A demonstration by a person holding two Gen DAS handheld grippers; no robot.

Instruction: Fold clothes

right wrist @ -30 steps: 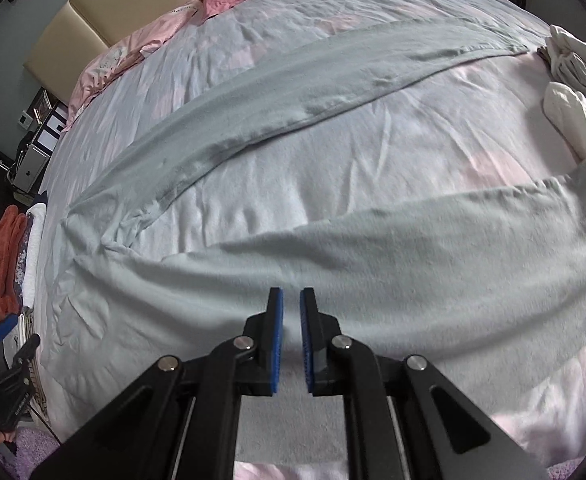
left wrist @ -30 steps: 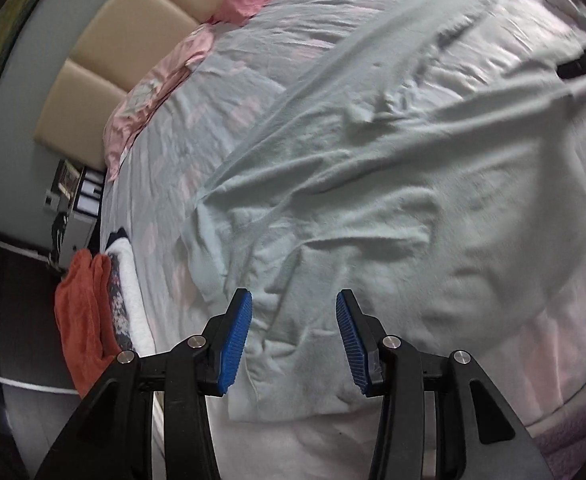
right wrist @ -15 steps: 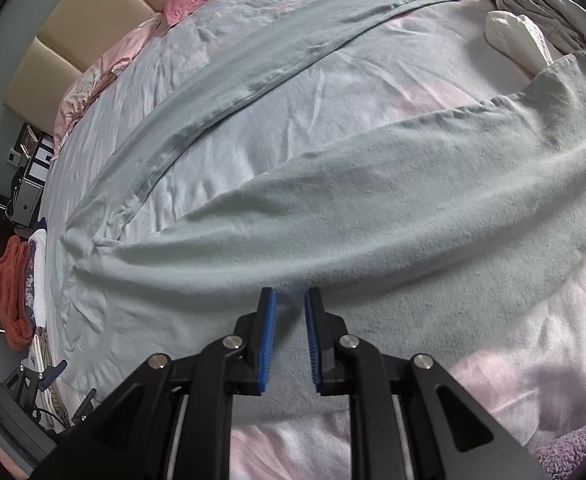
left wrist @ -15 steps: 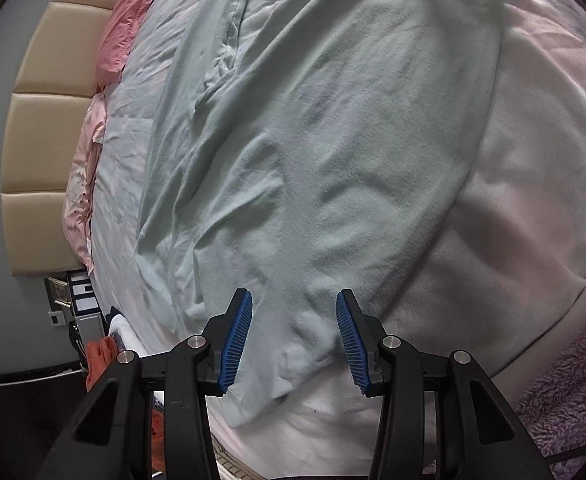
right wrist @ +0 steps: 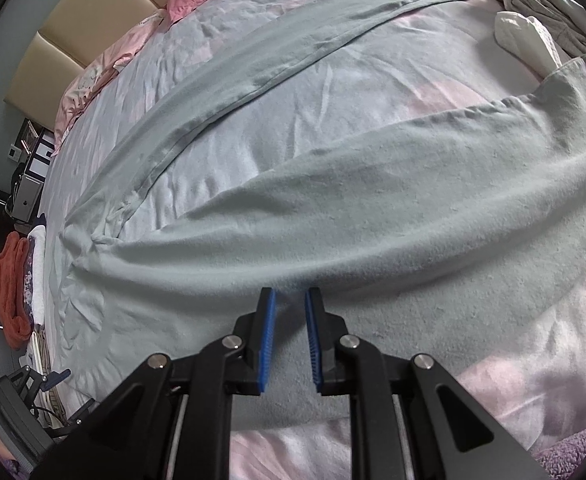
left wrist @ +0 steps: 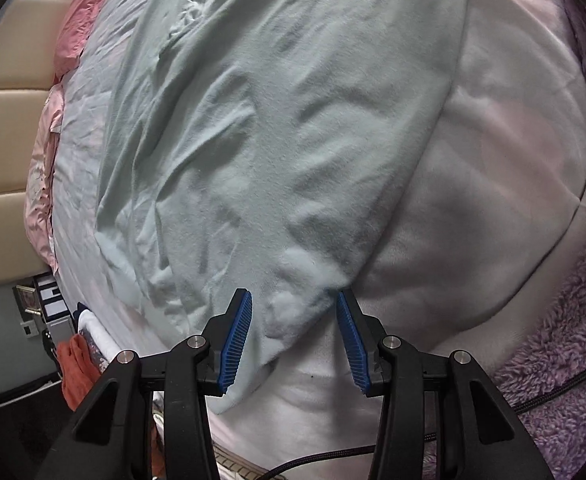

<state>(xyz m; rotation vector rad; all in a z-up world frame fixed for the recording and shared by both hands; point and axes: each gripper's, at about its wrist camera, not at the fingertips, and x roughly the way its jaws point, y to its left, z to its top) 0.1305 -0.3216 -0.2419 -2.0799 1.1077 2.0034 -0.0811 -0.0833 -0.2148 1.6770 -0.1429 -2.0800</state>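
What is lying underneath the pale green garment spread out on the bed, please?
The pale green garment lies on a white and pink duvet, which shows around it and between its legs. What the duvet looks like directly beneath the cloth is covered.

My left gripper [left wrist: 293, 338] has matte black, angular linkage arms, each carrying a ribbed blue pad and fastened with round silver screws just behind the pads. My right gripper [right wrist: 290, 340] is built the same: black arms, blue ribbed pads, silver screws.
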